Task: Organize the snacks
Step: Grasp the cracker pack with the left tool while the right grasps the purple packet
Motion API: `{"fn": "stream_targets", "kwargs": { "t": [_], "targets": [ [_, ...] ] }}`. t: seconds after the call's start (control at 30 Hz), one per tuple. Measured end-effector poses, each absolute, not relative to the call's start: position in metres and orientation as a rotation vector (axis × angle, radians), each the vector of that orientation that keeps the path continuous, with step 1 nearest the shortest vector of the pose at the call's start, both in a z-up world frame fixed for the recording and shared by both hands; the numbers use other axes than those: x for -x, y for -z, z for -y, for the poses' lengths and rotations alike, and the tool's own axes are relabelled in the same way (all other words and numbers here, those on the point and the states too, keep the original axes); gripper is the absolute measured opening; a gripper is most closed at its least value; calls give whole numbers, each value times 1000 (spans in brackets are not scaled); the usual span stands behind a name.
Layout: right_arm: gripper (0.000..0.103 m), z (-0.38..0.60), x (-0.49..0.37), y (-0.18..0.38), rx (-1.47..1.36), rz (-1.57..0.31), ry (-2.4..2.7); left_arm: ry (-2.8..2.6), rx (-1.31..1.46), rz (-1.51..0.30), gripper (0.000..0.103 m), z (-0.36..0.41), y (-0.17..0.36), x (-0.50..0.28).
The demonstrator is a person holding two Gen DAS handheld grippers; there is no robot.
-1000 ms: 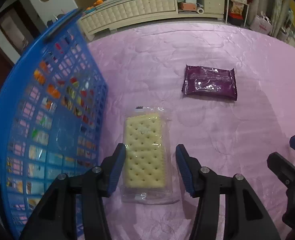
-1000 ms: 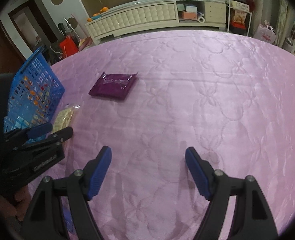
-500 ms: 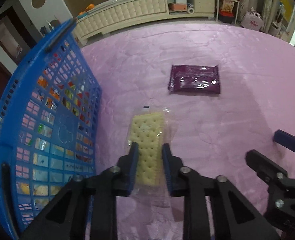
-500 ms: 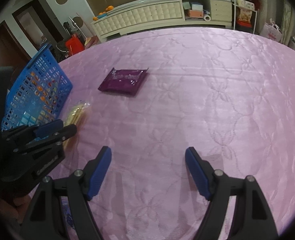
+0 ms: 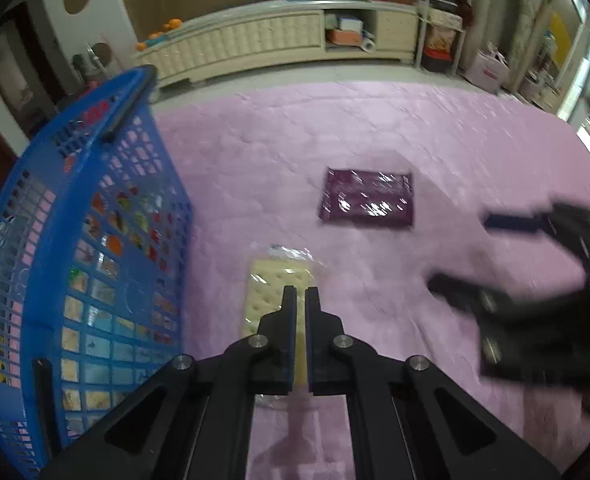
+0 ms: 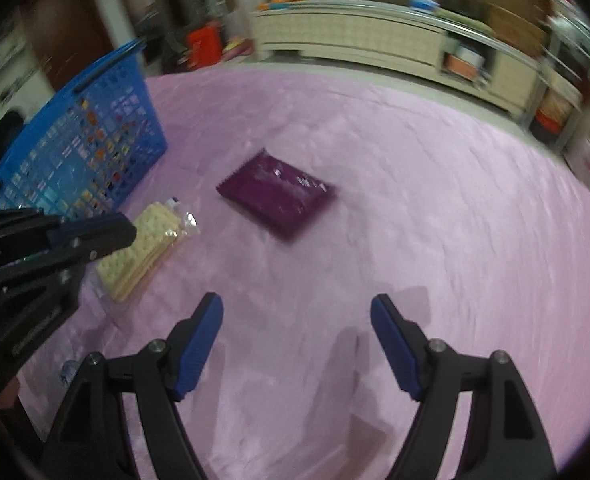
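- Left wrist view: the left gripper point(image 5: 299, 290) has its jaws drawn almost together on the cracker packet point(image 5: 273, 292), nipping it near its middle; the crackers show pale beyond and to the left of the tips, and the clear wrapper's near end shows beneath the fingers.
- The packet lies on the pink quilted cover point(image 5: 375, 128), just beside the blue basket point(image 5: 95, 216) on the left.
- A purple snack packet point(image 5: 369, 198) lies flat farther off and to the right, well apart from the tips. The right gripper point(image 5: 507, 256) shows blurred at the right edge.
- Right wrist view: the right gripper point(image 6: 297, 332) stands wide open with nothing between its blue pads point(image 6: 199, 340), only bare cover.
- The purple snack packet point(image 6: 279, 196) lies ahead of it, apart. At left, the left gripper point(image 6: 115, 232) sits on the cracker packet point(image 6: 143, 248), beside the blue basket point(image 6: 83, 152).
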State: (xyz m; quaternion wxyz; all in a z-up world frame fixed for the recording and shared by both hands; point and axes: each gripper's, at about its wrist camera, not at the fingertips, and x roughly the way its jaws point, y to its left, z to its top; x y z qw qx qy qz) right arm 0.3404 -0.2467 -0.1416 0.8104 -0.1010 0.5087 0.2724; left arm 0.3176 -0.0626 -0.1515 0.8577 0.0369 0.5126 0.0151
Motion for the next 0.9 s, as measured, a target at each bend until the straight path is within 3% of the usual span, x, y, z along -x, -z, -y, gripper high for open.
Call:
{"fn": "stream_targets", "kwargs": {
  "t": [0.07, 0.13, 0.17, 0.2, 0.37, 0.63, 0.83, 0.9],
  "targets": [
    [80, 239, -354, 140, 277, -1065, -621, -13, -104, -1072, 5, 64, 152, -312],
    [80, 232, -365, 140, 310, -1062, -670, 0, -121, -1078, 28, 65, 149, -308],
    [80, 229, -369, 141, 319, -1065, -692, -3, -131, -1077, 54, 66, 148, -306],
    [80, 226, -374, 143, 333, -1066, -721, -7, -146, -1065, 65, 67, 146, -304],
    [80, 213, -385, 152, 377, -1070, -801, -31, -214, -1058, 73, 72, 149, -304],
    [80, 188, -413, 161, 495, -1050, -896, -43, -214, -1158, 74, 60, 181, -330],
    [80, 173, -421, 167, 595, -1015, -1008, 1, -36, -1226, 74, 37, 185, -345],
    [80, 170, -419, 170, 659, -1007, -1024, 0, 16, -1233, 69, 30, 187, -347]
  ]
}}
